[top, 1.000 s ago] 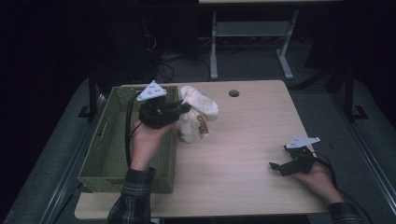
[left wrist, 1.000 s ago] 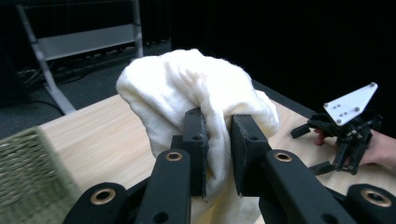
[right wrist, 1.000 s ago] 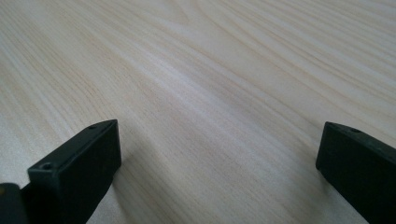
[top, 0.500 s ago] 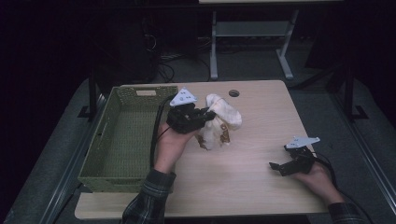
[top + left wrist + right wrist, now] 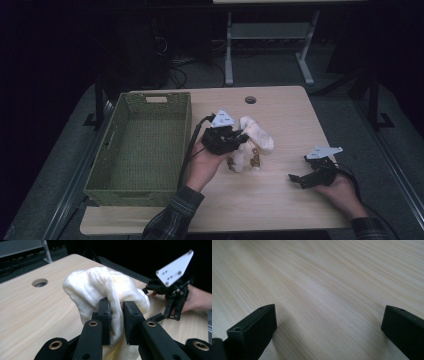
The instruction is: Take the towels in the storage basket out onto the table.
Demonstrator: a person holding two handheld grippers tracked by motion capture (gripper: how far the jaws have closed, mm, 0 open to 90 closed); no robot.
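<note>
While we hold the left gripper point(image 5: 239, 141) over the middle of the pale wooden table point(image 5: 280, 200), its two black jaws are pinched nearly together on a fold of the crumpled cream-white cloth point(image 5: 251, 148), with only the thickness of the fabric between them. In the left gripper view the cloth point(image 5: 105, 287) bulges up and forward from the jaws, so we have it by a gather near its bunched middle rather than by an edge. It sits just right of the woven green rectangular basket point(image 5: 141, 145), apart from it; its lower part hangs toward or rests on the table, and we cannot tell which.

We judge the cloth light, soft and limp: it will sag, swing and unfold from wherever it is pinched, and a thin fold could slip free of the pads. A corner or hem would suit better for spreading it flat, and a thick gather suits carrying.

Our right gripper point(image 5: 300, 180) rests low on the table well apart from the cloth, its jaws spread wide and holding nothing, with bare wood between them.
</note>
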